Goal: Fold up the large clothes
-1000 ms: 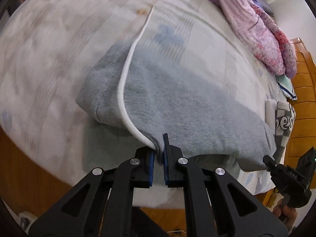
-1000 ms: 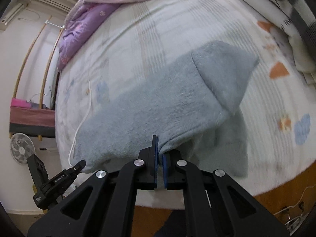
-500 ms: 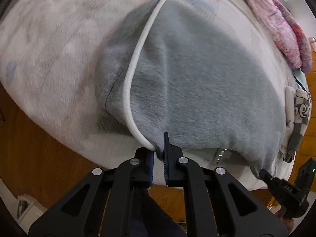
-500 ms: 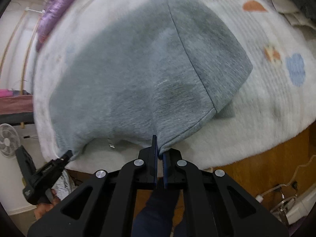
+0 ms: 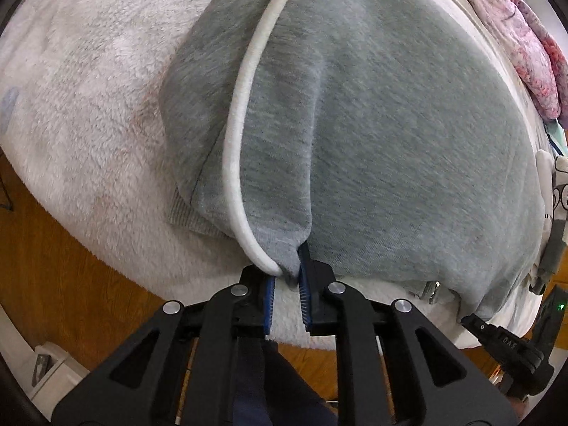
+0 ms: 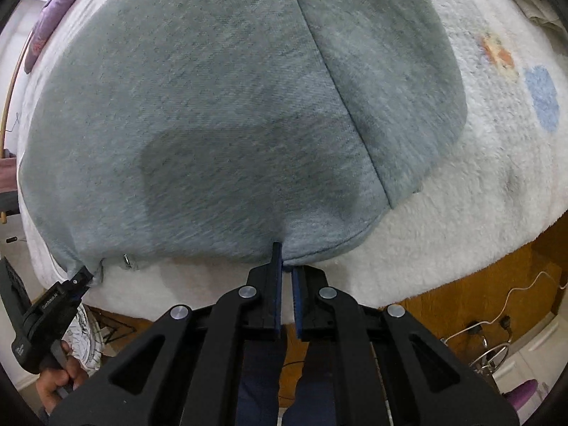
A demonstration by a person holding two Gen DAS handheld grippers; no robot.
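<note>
Grey sweatshirt (image 5: 408, 124) spread on the fluffy white blanket (image 5: 88, 106), near hem right along the bed edge — only a thin strip of blanket between hem and drop-off in both views. Wood floor (image 5: 53, 266) below the edge on the left; more floor (image 6: 497, 284) on the right, with a white cable (image 6: 525, 284) lying there. Open blanket to the sweatshirt's left and to its right, where the blanket carries blue and orange patches.

Left gripper (image 5: 287, 277): jaws nearly together, pinching a bunched corner of grey fabric; the white drawstring (image 5: 245, 106) loops out from that pinch and runs up across the cloth. Right gripper (image 6: 287, 269): jaws a narrow slit apart, tips at the hem; the slit's lower part looks empty, grip on cloth cannot be confirmed. Each gripper shows in the other's view at a far hem corner, with a small metal eyelet beside it.

Versus half a second ago — garment fills more of both views, cameras closer and lower to the bed edge; a second ago the hem was lifted clear with much more blanket showing. Left pinch unchanged.

Pink-purple quilt (image 5: 514, 35) at far right of the left view. Writing: "GenRobot.AI" on the left gripper body in the right view; "DAS" on the right gripper in the left view. Partial dark lettering on a white cloth (image 5: 559, 191), unreadable.
</note>
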